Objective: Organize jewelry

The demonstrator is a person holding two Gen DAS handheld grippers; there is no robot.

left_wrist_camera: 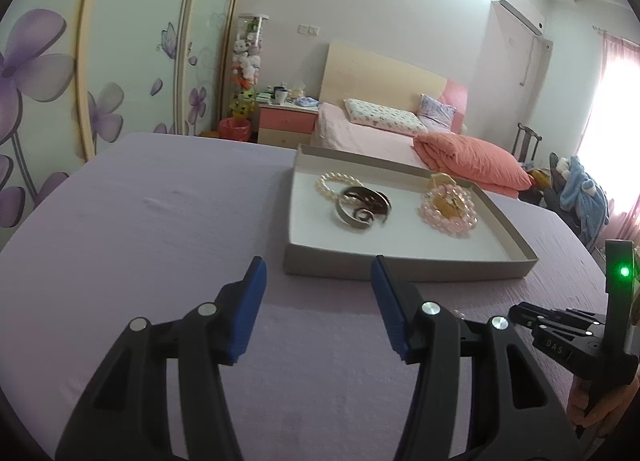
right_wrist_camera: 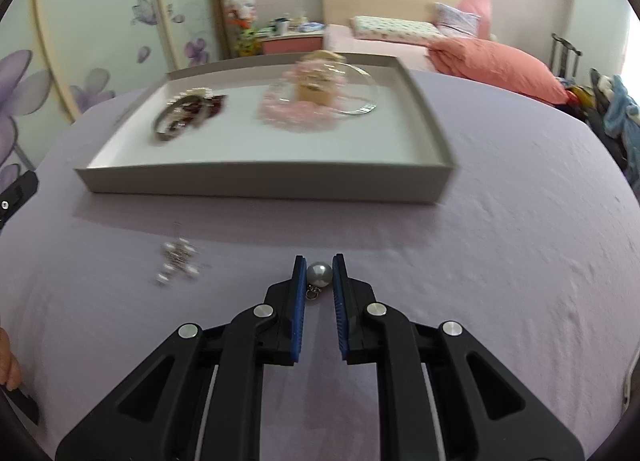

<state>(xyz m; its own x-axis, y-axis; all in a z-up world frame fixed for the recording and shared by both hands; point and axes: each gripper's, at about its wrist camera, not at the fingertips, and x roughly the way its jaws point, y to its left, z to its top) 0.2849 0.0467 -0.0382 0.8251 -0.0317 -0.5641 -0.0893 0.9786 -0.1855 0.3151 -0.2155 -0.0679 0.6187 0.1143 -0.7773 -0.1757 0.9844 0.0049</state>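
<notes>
Surface (right_wrist_camera: 500, 261): covered in a lilac cloth, carrying all items noted below. A bed (left_wrist_camera: 372, 133) with a coral quilt stands beyond its far edge.

Tray (right_wrist_camera: 260, 183): shallow grey cardboard with a white floor, lying flat on the surface. All positions below are given relative to this tray.

Left tool (left_wrist_camera: 318, 265): hovers over the cloth just short of the tray's near wall, toward the tray's left corner in its own view. Its blue pads stand well apart with nothing between them; released.

Right tool (right_wrist_camera: 319, 263): over the cloth in front of the tray's near wall, clear of it. Its blue pads press on either side of a pearl pendant (right_wrist_camera: 319, 274); clenched on that item. A small metal link hangs below the pearl. The pendant is outside the tray.

Contents of the tray, left half: a metal bangle (left_wrist_camera: 354, 217) with a dark hair clip (left_wrist_camera: 370, 201) lying across it, and a white pearl bracelet (left_wrist_camera: 334, 183) behind them, touching.

Contents of the tray, right half: a pink bead bracelet (left_wrist_camera: 448, 217) with an amber-coloured piece (left_wrist_camera: 446, 207) resting on it. The right wrist view also shows a clear bangle (right_wrist_camera: 360, 93) beside these; that view is blurred.

Outside the tray: a small cluster of pearl and silver pieces (right_wrist_camera: 178, 261) lies on the cloth in front of the near wall, left of the right tool; blurred, type not determinable.
</notes>
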